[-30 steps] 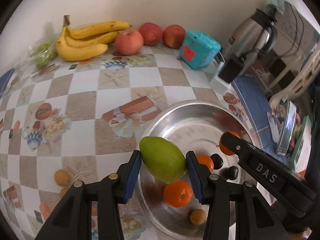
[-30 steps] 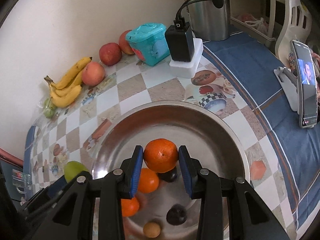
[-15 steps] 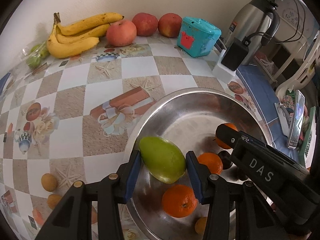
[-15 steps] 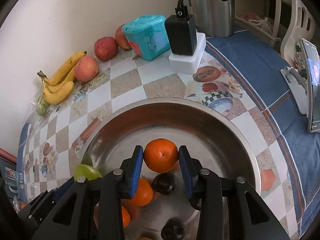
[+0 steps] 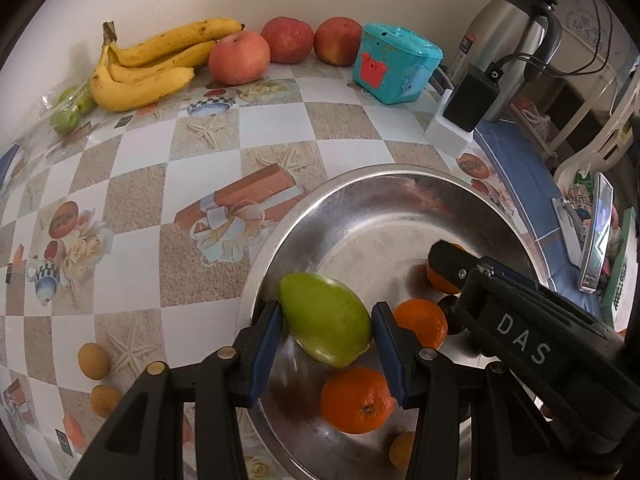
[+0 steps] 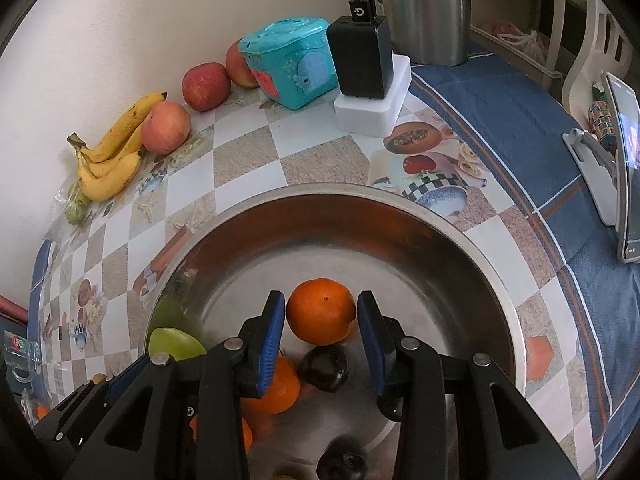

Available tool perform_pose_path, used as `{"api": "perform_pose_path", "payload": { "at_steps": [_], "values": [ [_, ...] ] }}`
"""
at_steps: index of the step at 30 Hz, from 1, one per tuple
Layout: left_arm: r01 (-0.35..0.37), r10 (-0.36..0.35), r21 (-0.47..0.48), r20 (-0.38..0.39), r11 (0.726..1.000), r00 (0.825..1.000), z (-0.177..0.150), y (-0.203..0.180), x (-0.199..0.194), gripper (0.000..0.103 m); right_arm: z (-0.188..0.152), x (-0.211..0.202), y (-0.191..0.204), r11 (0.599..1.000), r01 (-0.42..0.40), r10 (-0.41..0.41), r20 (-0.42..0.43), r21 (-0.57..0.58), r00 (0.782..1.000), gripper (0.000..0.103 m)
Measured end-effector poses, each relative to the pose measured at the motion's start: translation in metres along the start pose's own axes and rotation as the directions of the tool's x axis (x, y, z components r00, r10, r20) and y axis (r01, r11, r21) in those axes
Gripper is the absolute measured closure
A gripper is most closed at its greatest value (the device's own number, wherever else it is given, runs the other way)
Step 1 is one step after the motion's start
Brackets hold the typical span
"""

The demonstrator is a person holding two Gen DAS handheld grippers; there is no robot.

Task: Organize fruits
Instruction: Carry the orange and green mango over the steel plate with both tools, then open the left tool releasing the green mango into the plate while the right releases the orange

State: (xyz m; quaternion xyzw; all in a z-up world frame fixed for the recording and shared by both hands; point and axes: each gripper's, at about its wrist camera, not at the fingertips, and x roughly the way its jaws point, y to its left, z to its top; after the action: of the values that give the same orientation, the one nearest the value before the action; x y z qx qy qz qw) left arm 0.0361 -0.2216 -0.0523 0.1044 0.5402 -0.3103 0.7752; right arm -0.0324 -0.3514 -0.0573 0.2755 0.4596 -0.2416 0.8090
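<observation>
My left gripper (image 5: 326, 334) is shut on a green mango (image 5: 326, 318) and holds it over the near left part of a steel bowl (image 5: 360, 178). My right gripper (image 6: 321, 326) is shut on an orange (image 6: 321, 310) low inside the same bowl (image 6: 460, 240). The right gripper also shows in the left wrist view (image 5: 520, 320), reaching in from the right. Two more oranges (image 5: 356, 400) and dark round fruits (image 6: 324, 366) lie in the bowl. Bananas (image 5: 148, 64) and three apples (image 5: 239, 57) lie by the wall.
A teal box (image 5: 394, 68), a black charger on a white block (image 5: 466, 104) and a steel kettle (image 5: 508, 36) stand at the back right. A phone on a stand (image 6: 624, 176) is at the right. Small brown fruits (image 5: 93, 360) lie left of the bowl.
Both grippers have moved forward and down over the bowl with their fruits. The orange now sits close to the bowl's bottom.
</observation>
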Motion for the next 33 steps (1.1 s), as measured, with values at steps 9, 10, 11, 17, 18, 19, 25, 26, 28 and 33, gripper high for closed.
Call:
{"api": "perform_pose_path", "payload": {
  "at_steps": [9, 10, 11, 17, 18, 19, 25, 26, 28, 33],
  "values": [
    [0.022, -0.022, 0.013, 0.025, 1.000, 0.999, 0.004, -0.004, -0.015, 0.052, 0.006, -0.018, 0.002, 1.000, 0.007, -0.006, 0.032, -0.011, 0.999, 0.052],
    [0.023, -0.023, 0.015, 0.028, 1.000, 0.999, 0.005, -0.005, -0.018, 0.052, 0.007, -0.021, 0.003, 1.000, 0.007, -0.006, 0.038, -0.014, 0.999, 0.052],
    [0.025, -0.025, 0.017, 0.034, 1.000, 0.999, 0.006, -0.006, -0.022, 0.052, 0.007, -0.024, 0.003, 1.000, 0.007, -0.007, 0.044, -0.016, 0.999, 0.052],
    [0.004, -0.004, 0.010, 0.034, 1.000, 0.999, 0.009, -0.005, -0.039, 0.052, 0.008, -0.041, 0.005, 0.999, 0.017, -0.015, 0.060, -0.028, 0.998, 0.052],
    [-0.003, 0.003, 0.005, 0.031, 1.000, 1.000, 0.008, -0.004, -0.041, 0.052, 0.007, -0.043, 0.005, 0.999, 0.019, -0.017, 0.057, -0.027, 0.998, 0.052],
    [-0.008, 0.009, -0.002, 0.028, 1.000, 1.000, 0.008, -0.002, -0.042, 0.052, 0.006, -0.045, 0.005, 0.999, 0.020, -0.019, 0.054, -0.025, 0.998, 0.052],
    [-0.049, 0.049, -0.060, 0.000, 0.997, 0.999, 0.002, 0.018, -0.044, 0.052, -0.004, -0.043, 0.008, 1.000, 0.021, -0.021, 0.011, -0.015, 1.000, 0.052],
    [-0.053, 0.053, -0.072, -0.007, 0.996, 0.999, 0.000, 0.022, -0.043, 0.052, -0.006, -0.044, 0.008, 1.000, 0.015, -0.015, 0.004, -0.014, 1.000, 0.052],
    [-0.067, 0.066, -0.092, -0.016, 0.993, 0.998, -0.003, 0.029, -0.043, 0.052, -0.011, -0.044, 0.009, 1.000, 0.015, -0.015, -0.007, -0.014, 1.000, 0.052],
    [-0.095, 0.093, -0.137, -0.021, 0.986, 0.995, -0.010, 0.045, -0.047, 0.052, -0.021, -0.045, 0.015, 0.999, 0.033, -0.034, -0.027, -0.042, 0.999, 0.052]
  ]
}}
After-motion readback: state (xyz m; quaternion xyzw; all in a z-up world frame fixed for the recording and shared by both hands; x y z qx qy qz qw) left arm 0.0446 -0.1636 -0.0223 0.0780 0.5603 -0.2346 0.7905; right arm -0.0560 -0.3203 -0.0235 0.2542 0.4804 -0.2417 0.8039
